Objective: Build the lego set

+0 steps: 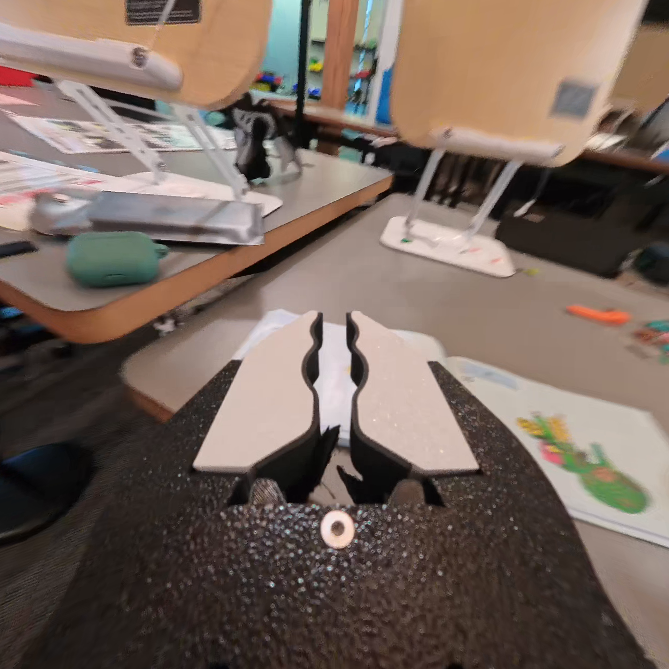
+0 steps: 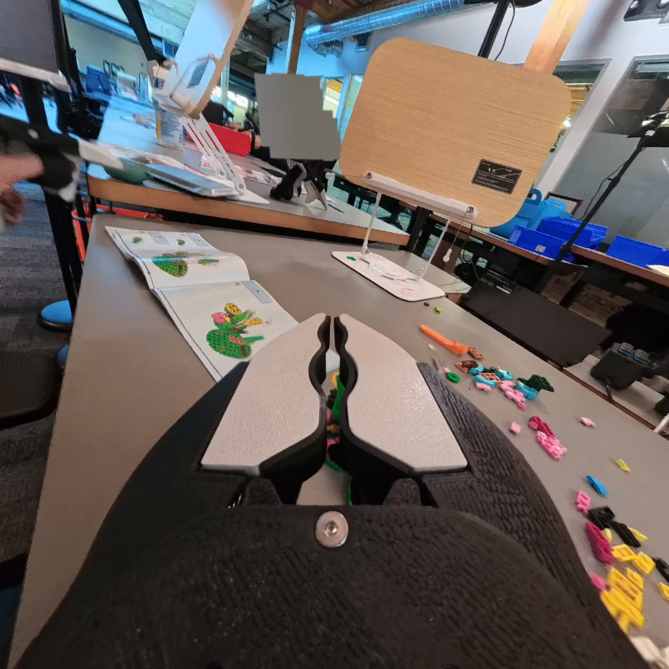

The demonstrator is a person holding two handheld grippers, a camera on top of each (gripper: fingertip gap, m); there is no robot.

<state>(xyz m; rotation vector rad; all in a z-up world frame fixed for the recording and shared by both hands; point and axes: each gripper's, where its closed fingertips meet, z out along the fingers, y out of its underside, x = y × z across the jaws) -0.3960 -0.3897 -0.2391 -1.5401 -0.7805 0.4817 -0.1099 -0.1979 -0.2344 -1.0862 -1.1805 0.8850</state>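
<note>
The right hand-held gripper [image 2: 332, 320] is clenched, tips nearly touching, on a green brick model [image 2: 337, 398] above the counter [image 2: 144, 362]. The left hand-held gripper [image 1: 333, 318] hangs slightly parted, empty, over a white sheet [image 1: 335, 365]. The knobbly model could twist or shed pieces under the pinch.

Booklet [image 2: 188, 286] lies open on the table's [image 2: 119, 380] left side, stand [image 2: 394, 275] sits at the back, loose bricks [image 2: 506, 387] scattered along the right — second table [image 2: 253, 213] behind.

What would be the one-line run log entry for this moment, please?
left gripper: slightly open over white sheet | right gripper: shut above green brick model | instruction booklet open on grey table
</note>
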